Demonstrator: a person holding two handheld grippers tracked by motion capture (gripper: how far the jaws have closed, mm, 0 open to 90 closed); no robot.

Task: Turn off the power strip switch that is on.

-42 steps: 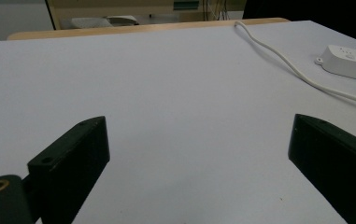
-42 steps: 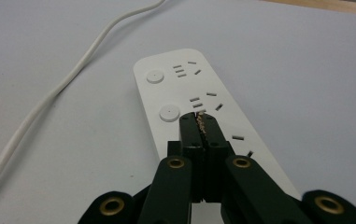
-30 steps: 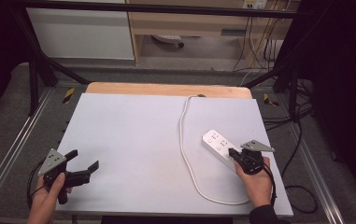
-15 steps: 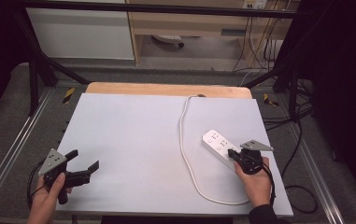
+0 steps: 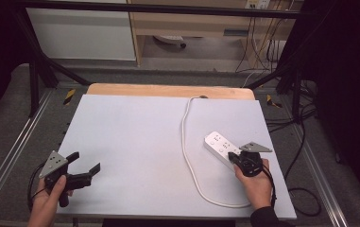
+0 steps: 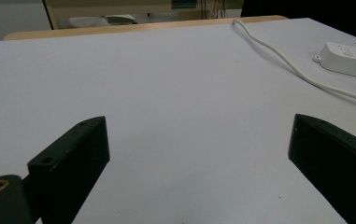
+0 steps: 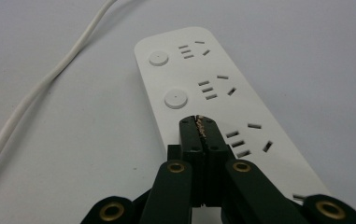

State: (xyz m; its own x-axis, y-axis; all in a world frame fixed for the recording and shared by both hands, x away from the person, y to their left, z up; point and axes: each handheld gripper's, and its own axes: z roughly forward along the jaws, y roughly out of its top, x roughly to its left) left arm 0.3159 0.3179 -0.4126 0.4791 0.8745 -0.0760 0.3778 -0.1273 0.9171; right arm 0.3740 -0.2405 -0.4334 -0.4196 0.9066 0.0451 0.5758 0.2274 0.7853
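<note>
Right tool (image 7: 199,122) jaws closed, tips on power strip (image 7: 222,100); left tool (image 5: 84,163) wide open, empty.

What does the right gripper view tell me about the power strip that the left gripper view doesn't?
Right gripper view alone: the right gripper, fingers shut, tips over the power strip beside a round button, with socket slots readable. Left gripper view alone: the left gripper open over bare white table, the strip lying far off at the edge. Both share the strip, its white cable and the table.
</note>
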